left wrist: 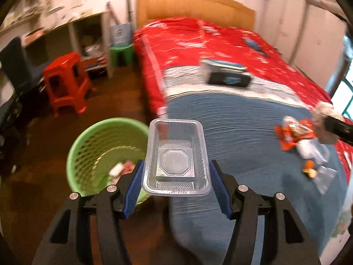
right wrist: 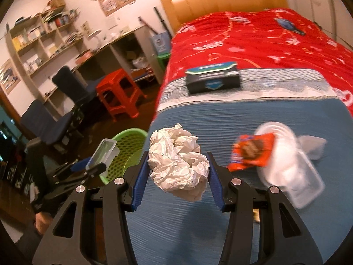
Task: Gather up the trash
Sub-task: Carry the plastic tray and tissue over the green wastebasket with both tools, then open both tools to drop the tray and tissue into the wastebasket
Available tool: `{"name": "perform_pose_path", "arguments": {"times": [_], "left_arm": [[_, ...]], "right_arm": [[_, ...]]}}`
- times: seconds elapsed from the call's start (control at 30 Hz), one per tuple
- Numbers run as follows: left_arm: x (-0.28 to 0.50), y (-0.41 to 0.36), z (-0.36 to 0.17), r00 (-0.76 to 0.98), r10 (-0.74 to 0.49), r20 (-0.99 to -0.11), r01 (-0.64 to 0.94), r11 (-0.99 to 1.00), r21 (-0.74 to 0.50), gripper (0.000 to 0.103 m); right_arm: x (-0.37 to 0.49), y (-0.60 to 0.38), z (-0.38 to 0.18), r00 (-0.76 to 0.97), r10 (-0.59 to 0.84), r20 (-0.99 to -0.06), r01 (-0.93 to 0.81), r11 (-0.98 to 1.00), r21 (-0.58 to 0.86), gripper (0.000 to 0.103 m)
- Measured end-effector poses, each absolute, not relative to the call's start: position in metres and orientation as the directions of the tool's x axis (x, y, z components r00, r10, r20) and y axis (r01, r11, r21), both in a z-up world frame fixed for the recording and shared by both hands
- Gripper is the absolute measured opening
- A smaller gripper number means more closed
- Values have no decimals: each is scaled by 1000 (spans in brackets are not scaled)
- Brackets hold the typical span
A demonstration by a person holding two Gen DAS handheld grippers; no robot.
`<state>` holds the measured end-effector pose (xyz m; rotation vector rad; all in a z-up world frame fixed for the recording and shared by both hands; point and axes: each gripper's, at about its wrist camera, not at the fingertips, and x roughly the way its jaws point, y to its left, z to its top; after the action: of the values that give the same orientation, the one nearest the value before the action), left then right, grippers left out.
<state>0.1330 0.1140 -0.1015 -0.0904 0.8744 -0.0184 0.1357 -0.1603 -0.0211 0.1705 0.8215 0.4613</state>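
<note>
My left gripper [left wrist: 176, 176] is shut on a clear plastic tray [left wrist: 176, 156], held over the bed edge beside the green basket [left wrist: 88, 154], which holds some trash. My right gripper [right wrist: 177, 167] is shut on a crumpled white paper ball [right wrist: 176, 163], held above the blue blanket [right wrist: 220, 119]. In the right wrist view the left gripper [right wrist: 92, 167] with the tray [right wrist: 103, 152] shows over the basket [right wrist: 128, 148]. An orange snack wrapper [right wrist: 251, 152] and clear plastic containers [right wrist: 293, 172] lie on the blanket; the wrapper also shows in the left wrist view [left wrist: 291, 134].
A dark box [right wrist: 211, 79] lies on the bed near the red cover [right wrist: 253, 44]. A red stool [left wrist: 66, 84], a green stool [left wrist: 121, 53], dark chairs [right wrist: 50, 123] and a desk with shelves [right wrist: 44, 44] stand left of the bed.
</note>
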Motion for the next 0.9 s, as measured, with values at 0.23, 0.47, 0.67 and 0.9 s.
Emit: {"name": "perform_pose_path", "arguments": {"times": [0.23, 0.47, 0.67, 0.9], "left_arm": [[153, 169, -133, 586, 21, -810, -126, 990, -66, 57], [164, 199, -145, 577, 64, -814, -178, 983, -49, 71], [156, 219, -146, 583, 90, -808, -219, 975, -49, 78], [133, 245, -143, 595, 108, -796, -276, 958, -76, 82]], "right_arm": [[152, -101, -31, 526, 500, -688, -394, 860, 324, 50], [166, -57, -41, 482, 517, -707, -431, 843, 322, 51], [179, -21, -51, 444, 525, -726, -459, 829, 318, 52], [192, 28, -60, 389, 538, -748, -500, 805, 320, 52]]}}
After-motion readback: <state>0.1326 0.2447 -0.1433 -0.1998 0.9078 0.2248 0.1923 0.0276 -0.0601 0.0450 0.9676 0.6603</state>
